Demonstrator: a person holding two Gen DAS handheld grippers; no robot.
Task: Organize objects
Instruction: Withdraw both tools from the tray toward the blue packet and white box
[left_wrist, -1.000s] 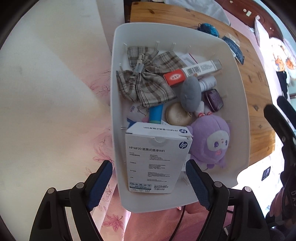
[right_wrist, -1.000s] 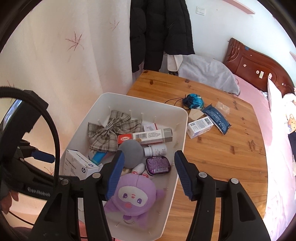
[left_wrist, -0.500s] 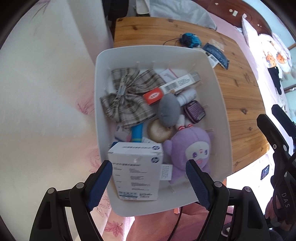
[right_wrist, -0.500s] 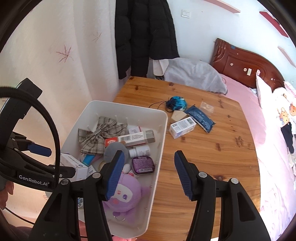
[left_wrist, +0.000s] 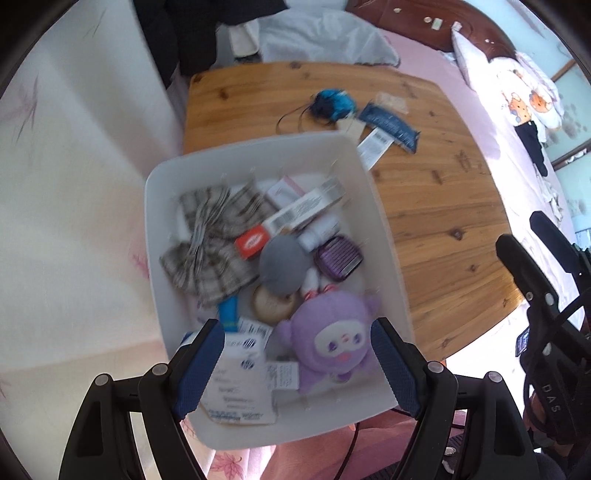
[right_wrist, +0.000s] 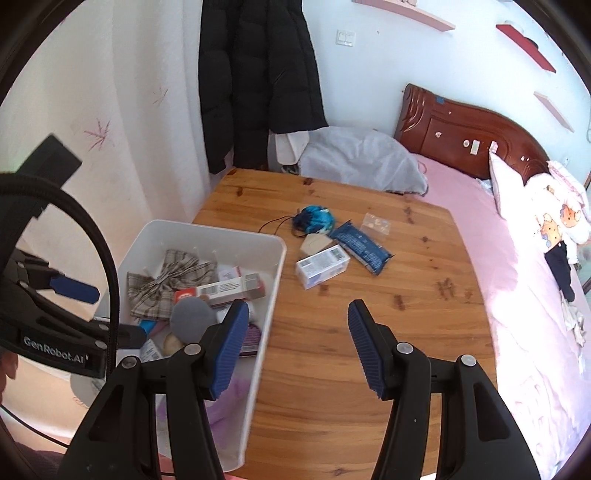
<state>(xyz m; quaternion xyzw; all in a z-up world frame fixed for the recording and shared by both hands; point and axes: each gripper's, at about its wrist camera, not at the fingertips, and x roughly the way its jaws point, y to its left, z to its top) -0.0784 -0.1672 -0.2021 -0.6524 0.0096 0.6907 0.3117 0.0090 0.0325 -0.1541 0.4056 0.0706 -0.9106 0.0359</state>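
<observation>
A white bin (left_wrist: 384, 206) (right_wrist: 275, 280) sits at the near left corner of a wooden table (right_wrist: 369, 295). It holds a plaid bow (left_wrist: 210, 236), a purple plush (left_wrist: 332, 339), a white HP box (left_wrist: 240, 387), a grey pouch (left_wrist: 282, 264), a purple tin (left_wrist: 338, 258) and a long carton (left_wrist: 306, 208). My left gripper (left_wrist: 297, 365) is open and empty above the bin's near end. My right gripper (right_wrist: 295, 347) is open and empty above the table beside the bin. On the table lie a white box (right_wrist: 323, 266), a blue packet (right_wrist: 360, 245), a blue pouch (right_wrist: 314, 219) and a small clear bag (right_wrist: 376, 223).
A curtain (right_wrist: 110, 129) hangs left of the table. A black coat (right_wrist: 258, 81) hangs behind it. A grey cloth bundle (right_wrist: 362, 158) lies at the far edge. A bed with pink sheets (right_wrist: 517, 277) runs along the right side.
Both grippers have pulled back and risen from the bin. The right gripper has swung right, off the bin and over the table. More of the table now shows.
</observation>
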